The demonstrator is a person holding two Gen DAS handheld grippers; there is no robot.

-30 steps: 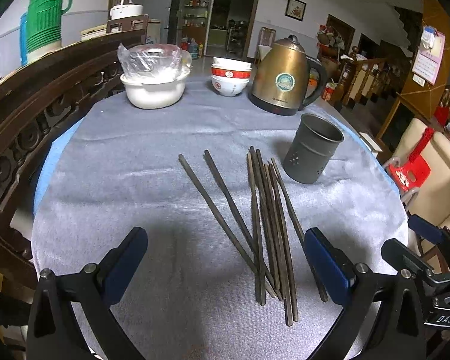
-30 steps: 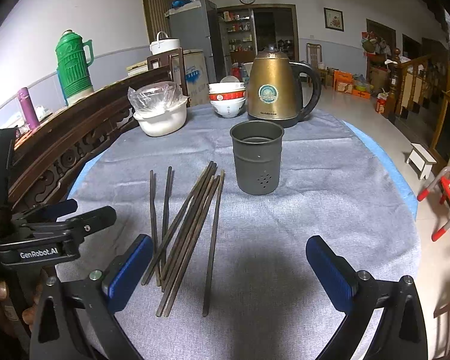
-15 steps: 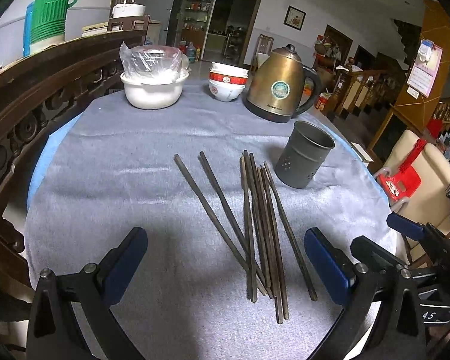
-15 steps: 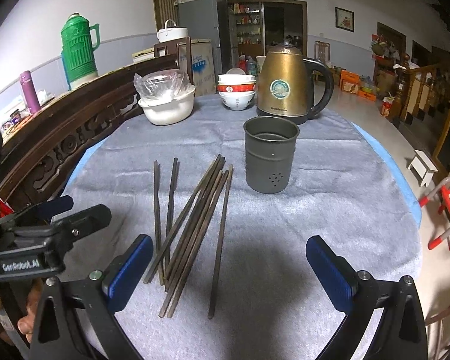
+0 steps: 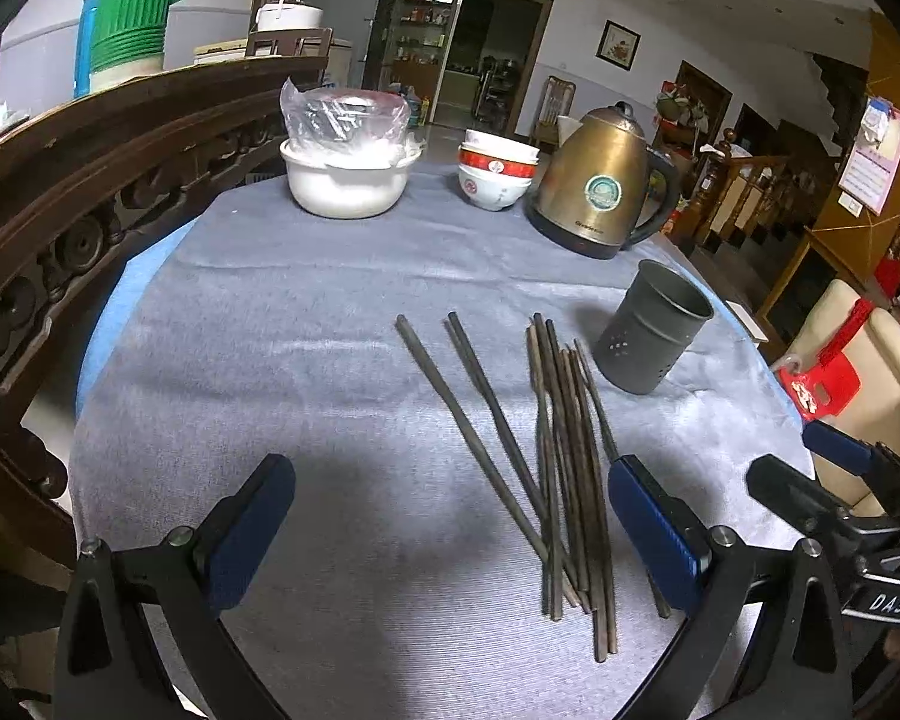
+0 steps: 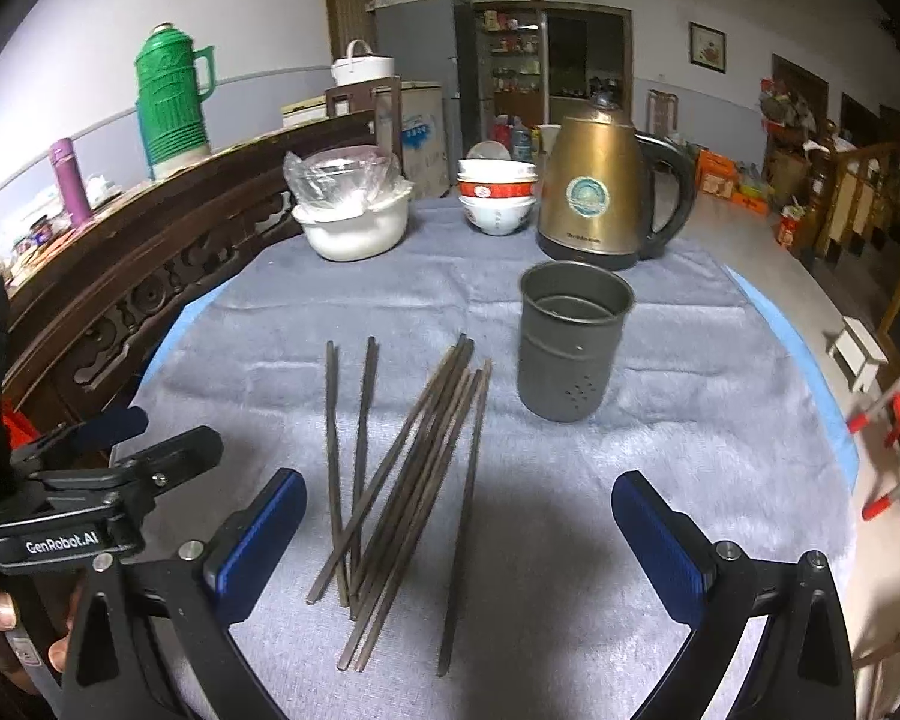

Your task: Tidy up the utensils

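Note:
Several dark chopsticks (image 5: 564, 456) lie loose on the grey cloth, also in the right wrist view (image 6: 414, 480). A dark metal holder cup (image 5: 651, 330) stands upright and empty just right of them, and shows in the right wrist view (image 6: 570, 342). My left gripper (image 5: 450, 522) is open and empty, low over the cloth, its right finger beside the chopstick ends. My right gripper (image 6: 459, 540) is open and empty, with the near chopstick ends between its fingers. The left gripper (image 6: 126, 450) shows at the left of the right wrist view.
At the table's back stand a gold kettle (image 5: 600, 180), stacked red-and-white bowls (image 5: 495, 174) and a white bowl with a plastic bag (image 5: 348, 162). A carved wooden chair back (image 5: 90, 198) rims the left side. A red stool (image 5: 822, 384) sits off the right edge.
Both grippers have drawn back and lower toward the near table edge, so the chopsticks and holder sit a little farther up in view. Nothing on the table has moved.

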